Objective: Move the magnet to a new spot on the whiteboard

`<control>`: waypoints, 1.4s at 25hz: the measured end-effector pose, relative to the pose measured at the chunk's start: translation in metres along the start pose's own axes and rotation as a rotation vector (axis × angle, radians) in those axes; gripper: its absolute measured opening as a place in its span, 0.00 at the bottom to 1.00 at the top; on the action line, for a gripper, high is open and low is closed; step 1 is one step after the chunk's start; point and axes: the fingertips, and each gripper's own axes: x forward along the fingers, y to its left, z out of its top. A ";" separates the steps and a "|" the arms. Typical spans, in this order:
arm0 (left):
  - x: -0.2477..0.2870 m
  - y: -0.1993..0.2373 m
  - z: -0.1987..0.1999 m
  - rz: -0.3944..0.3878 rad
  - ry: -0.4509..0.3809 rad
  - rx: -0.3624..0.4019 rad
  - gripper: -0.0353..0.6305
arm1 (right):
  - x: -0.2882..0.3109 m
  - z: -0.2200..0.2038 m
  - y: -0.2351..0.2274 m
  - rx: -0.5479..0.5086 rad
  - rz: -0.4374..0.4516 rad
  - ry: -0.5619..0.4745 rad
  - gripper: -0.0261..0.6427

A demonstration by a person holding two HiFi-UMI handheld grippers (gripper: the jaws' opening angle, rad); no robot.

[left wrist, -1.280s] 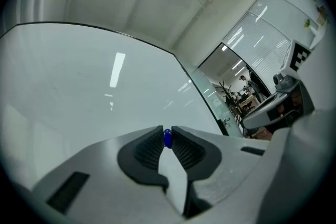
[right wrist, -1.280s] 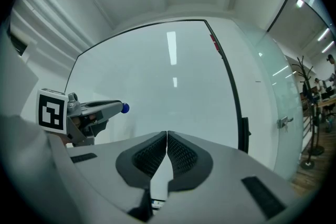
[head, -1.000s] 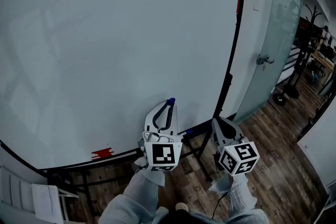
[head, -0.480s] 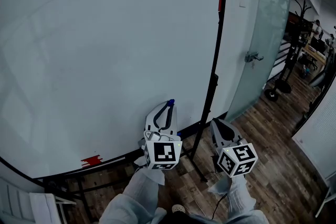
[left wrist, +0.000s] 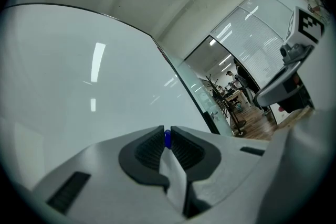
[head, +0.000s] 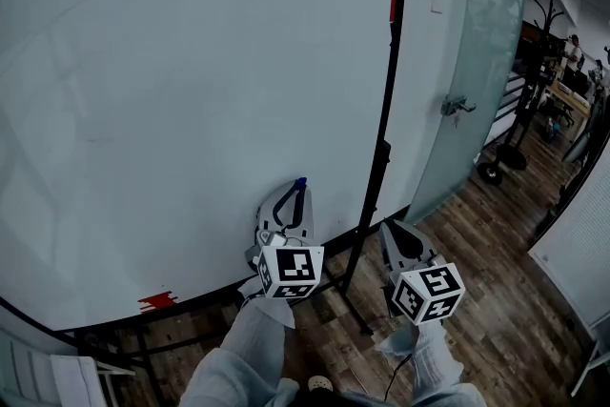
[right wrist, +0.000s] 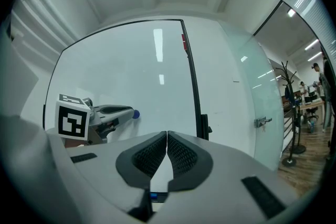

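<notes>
A small blue magnet (head: 301,182) sits pinched between the tips of my left gripper (head: 298,189), close to the lower part of the whiteboard (head: 191,91); whether it touches the board I cannot tell. In the left gripper view the magnet (left wrist: 167,138) shows as a blue sliver between the ribbed pads. My right gripper (head: 393,229) hangs to the right of the board's black edge, shut with nothing in it. From the right gripper view, its jaws (right wrist: 167,135) meet, and the left gripper (right wrist: 128,112) with the magnet (right wrist: 136,114) shows at the left.
The board's black frame edge (head: 392,110) runs down to a stand leg (head: 353,276). A frosted glass door (head: 477,62) with a metal handle (head: 457,105) stands right of it. A red mark (head: 157,302) lies at the board's bottom edge. Wooden floor (head: 496,281) lies below.
My left gripper has carried the magnet slightly left and lower in front of the board; the right gripper has drifted with it. The head view has swung, so the board's edge sits further left.
</notes>
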 end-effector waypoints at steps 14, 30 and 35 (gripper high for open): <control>0.011 -0.002 -0.010 0.012 0.017 0.056 0.12 | 0.011 -0.002 -0.006 -0.022 0.002 0.006 0.08; 0.010 0.002 -0.009 0.031 0.028 0.056 0.20 | 0.006 -0.002 -0.002 -0.022 -0.001 0.008 0.08; 0.005 -0.005 -0.007 -0.002 0.025 0.051 0.31 | 0.001 -0.002 0.003 -0.027 -0.003 0.011 0.08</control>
